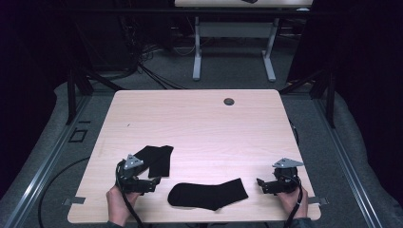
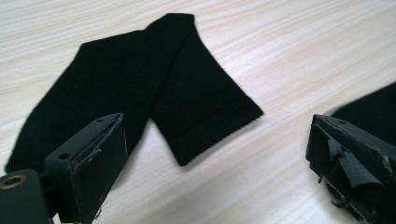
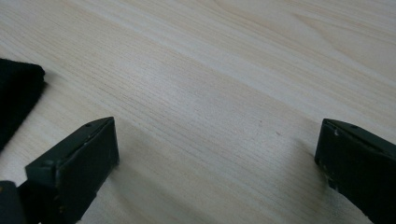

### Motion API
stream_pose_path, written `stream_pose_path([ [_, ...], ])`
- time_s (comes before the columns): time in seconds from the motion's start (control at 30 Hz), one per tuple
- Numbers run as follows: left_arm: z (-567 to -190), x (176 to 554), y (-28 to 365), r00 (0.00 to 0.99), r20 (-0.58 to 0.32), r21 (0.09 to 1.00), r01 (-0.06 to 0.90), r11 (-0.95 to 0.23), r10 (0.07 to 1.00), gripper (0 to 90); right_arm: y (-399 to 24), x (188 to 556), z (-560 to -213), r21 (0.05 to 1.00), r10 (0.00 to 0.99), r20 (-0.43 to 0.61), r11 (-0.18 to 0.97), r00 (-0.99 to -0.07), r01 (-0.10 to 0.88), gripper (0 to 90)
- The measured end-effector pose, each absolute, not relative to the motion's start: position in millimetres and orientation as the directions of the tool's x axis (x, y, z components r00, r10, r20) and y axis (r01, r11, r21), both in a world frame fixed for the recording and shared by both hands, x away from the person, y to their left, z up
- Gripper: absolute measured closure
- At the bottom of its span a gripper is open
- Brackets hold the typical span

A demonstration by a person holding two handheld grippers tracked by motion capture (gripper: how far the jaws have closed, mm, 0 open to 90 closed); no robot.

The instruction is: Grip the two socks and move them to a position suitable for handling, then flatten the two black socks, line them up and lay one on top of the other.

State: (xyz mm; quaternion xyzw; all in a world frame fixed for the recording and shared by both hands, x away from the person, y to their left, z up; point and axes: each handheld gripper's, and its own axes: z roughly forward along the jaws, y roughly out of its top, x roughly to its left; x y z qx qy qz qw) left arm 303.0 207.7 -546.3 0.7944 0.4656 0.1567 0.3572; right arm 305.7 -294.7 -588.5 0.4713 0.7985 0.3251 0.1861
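Observation:
Two black socks lie on the light wooden table (image 1: 199,118). One is folded (image 1: 157,159) at the near left, seen close in the left gripper view (image 2: 140,88). The other lies flat (image 1: 209,194) near the front edge, its corner at the right of the left gripper view (image 2: 369,112) and at the left of the right gripper view (image 3: 16,93). My left gripper (image 1: 154,183) (image 2: 215,158) stands open just in front of the folded sock, nothing between its jaws. My right gripper (image 1: 260,183) (image 3: 215,158) is open over bare wood, right of the flat sock's cuff.
A round cable grommet (image 1: 229,101) sits near the table's far edge. Beyond it stand the legs of another desk (image 1: 233,52) and floor cables. Metal rails run along both sides of the table.

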Motion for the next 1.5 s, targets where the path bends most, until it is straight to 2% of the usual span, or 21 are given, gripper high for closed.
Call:
stream_pose_path([
  [0.27, -549, 335, 210, 0.504, -0.08, 0.69, 0.65, -0.318, 0.86, 7.3, -295, 305, -589, 0.699, 0.875, 0.005, 0.344, -0.485, 0.627, 0.0],
  [0.37, -552, 348, 209, 0.5, -0.077, 0.673, 0.664, -0.325, 0.863, 13.2, -295, 305, -589, 0.696, 0.873, 0.003, 0.348, -0.487, 0.628, 0.0],
  [0.57, -564, 377, 205, 0.5, -0.065, 0.611, 0.704, -0.362, 0.864, 19.0, -295, 305, -589, 0.699, 0.872, 0.006, 0.346, -0.489, 0.626, 0.0],
  [0.73, -570, 383, 201, 0.5, -0.051, 0.591, 0.713, -0.377, 0.865, 25.2, -295, 305, -589, 0.698, 0.873, 0.006, 0.346, -0.488, 0.627, 0.0],
  [0.97, -568, 382, 198, 0.501, -0.018, 0.586, 0.707, -0.397, 0.866, 43.2, -295, 305, -589, 0.699, 0.873, 0.007, 0.344, -0.487, 0.627, 0.0],
  [1.1, -567, 381, 195, 0.501, -0.013, 0.592, 0.702, -0.397, 0.866, 60.3, -295, 305, -589, 0.698, 0.874, 0.006, 0.345, -0.486, 0.628, 0.0],
  [1.2, -567, 380, 194, 0.513, -0.028, 0.598, 0.696, -0.396, 0.858, 78.3, -295, 305, -589, 0.698, 0.874, 0.006, 0.344, -0.486, 0.628, 0.0],
  [1.3, -567, 381, 194, 0.51, -0.042, 0.603, 0.699, -0.386, 0.859, 81.3, -295, 305, -589, 0.698, 0.874, 0.007, 0.344, -0.486, 0.628, 0.0],
  [1.5, -550, 385, 184, 0.516, -0.099, 0.646, 0.684, -0.34, 0.851, 81.5, -295, 305, -589, 0.697, 0.875, 0.003, 0.346, -0.485, 0.628, 0.0],
])
